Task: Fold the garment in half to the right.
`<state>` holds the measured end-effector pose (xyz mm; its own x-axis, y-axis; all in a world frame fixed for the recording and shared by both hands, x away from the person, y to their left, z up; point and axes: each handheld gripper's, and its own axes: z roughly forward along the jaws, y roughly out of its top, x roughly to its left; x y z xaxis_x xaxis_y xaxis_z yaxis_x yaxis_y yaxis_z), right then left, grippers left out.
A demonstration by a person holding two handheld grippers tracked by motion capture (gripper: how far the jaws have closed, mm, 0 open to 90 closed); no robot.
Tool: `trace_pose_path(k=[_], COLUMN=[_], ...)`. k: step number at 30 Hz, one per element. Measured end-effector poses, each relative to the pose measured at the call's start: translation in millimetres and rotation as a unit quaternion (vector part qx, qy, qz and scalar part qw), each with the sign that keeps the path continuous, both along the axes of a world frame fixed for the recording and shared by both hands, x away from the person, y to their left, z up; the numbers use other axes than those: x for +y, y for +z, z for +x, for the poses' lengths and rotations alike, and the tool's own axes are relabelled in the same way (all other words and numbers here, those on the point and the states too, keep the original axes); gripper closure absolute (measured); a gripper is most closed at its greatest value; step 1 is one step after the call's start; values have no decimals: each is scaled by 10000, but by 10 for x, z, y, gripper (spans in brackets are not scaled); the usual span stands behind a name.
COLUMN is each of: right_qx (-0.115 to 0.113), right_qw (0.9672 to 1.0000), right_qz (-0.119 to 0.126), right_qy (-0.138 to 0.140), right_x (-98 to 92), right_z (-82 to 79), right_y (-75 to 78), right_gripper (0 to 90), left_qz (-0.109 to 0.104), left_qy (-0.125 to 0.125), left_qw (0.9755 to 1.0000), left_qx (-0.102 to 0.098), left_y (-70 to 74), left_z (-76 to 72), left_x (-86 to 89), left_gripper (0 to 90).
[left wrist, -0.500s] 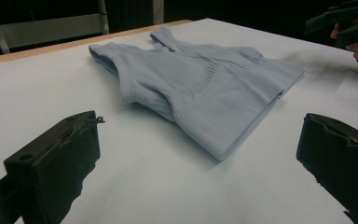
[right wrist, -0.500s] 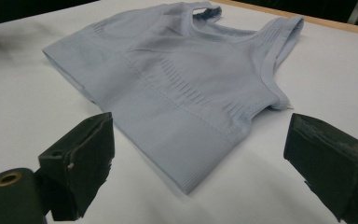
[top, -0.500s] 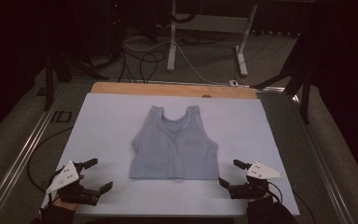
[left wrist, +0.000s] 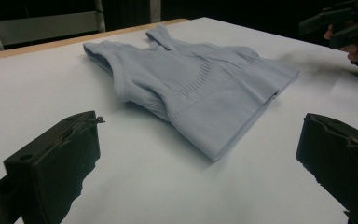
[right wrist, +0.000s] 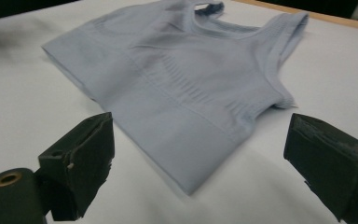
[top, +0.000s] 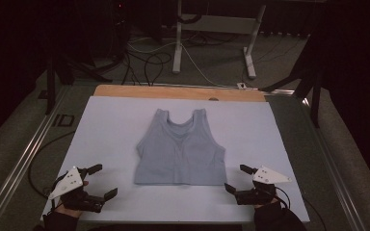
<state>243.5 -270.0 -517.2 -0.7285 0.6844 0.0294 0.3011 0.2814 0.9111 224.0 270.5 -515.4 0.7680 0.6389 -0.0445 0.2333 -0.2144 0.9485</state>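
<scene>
White sheeting covered the table (top: 106, 134), and on it one pale blue cropped top (top: 180, 150) lay flat at the centre, hem toward me. I had two tongs, the left gripper (top: 101, 182) and the right gripper (top: 234, 179), each gaping wide and empty off a bottom corner. To grip well, I judged each should slide low onto its hem corner, pinching both layers.
</scene>
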Motion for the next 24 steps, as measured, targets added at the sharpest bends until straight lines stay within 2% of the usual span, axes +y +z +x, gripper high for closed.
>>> trace_pose_path(k=[4,10,14,19,24], right_qx=[48,-8,63,20,-65], right_qw=[9999,9999,9997,9995,9997], right_qz=[37,-30,133,256,172], right_qy=[88,129,173,168,145], right_x=[21,70,59,63,107], right_z=[-6,-28,-30,-52,-67], right_y=[7,63,105,185,287], right_gripper=[87,86,87,86,86], left_qz=[-10,103,131,109,64], left_qy=[-164,-206,-286,-410,-449], left_qw=[9996,9996,9992,9984,9985], left_qx=[214,141,248,362,314], left_y=[-9,34,45,84,192], left_z=[30,17,36,54,67], left_x=[-20,-91,-110,-163,-213], left_gripper=[1,1,1,0,0])
